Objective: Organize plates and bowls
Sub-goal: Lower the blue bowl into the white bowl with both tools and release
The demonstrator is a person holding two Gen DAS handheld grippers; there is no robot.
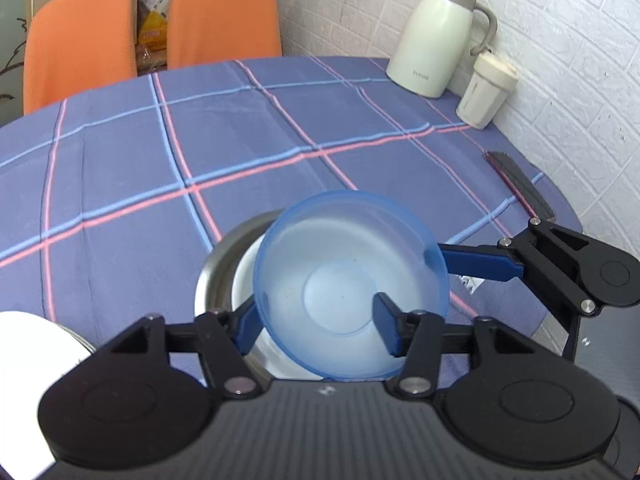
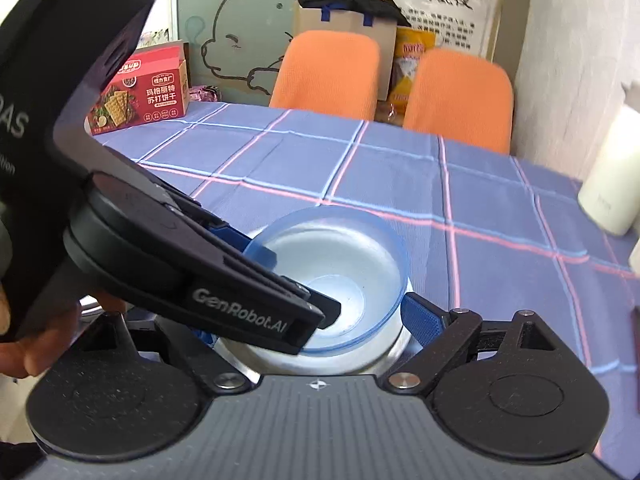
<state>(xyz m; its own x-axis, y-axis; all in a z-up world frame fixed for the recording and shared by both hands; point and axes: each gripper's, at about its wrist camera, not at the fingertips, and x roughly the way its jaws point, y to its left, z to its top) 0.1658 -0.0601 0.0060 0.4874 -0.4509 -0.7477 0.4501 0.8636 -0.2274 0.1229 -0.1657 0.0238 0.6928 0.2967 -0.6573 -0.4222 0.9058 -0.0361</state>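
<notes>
My left gripper [image 1: 316,330] is clamped on the blue bowl's [image 1: 348,280] rim, holding it tilted over a white bowl [image 1: 244,276] nested in a steel bowl [image 1: 218,264] on the bench [image 1: 120,208]. My right gripper [image 2: 304,322] seems spread apart around the stack.

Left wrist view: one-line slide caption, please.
Left claw holds blue bowl over white dish in steel bowl.

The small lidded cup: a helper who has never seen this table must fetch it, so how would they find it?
On the blue checked tablecloth, look to the corner by the white brick wall. Beside the tall cream jug stands the cup: much shorter, ribbed, no handle.
</notes>
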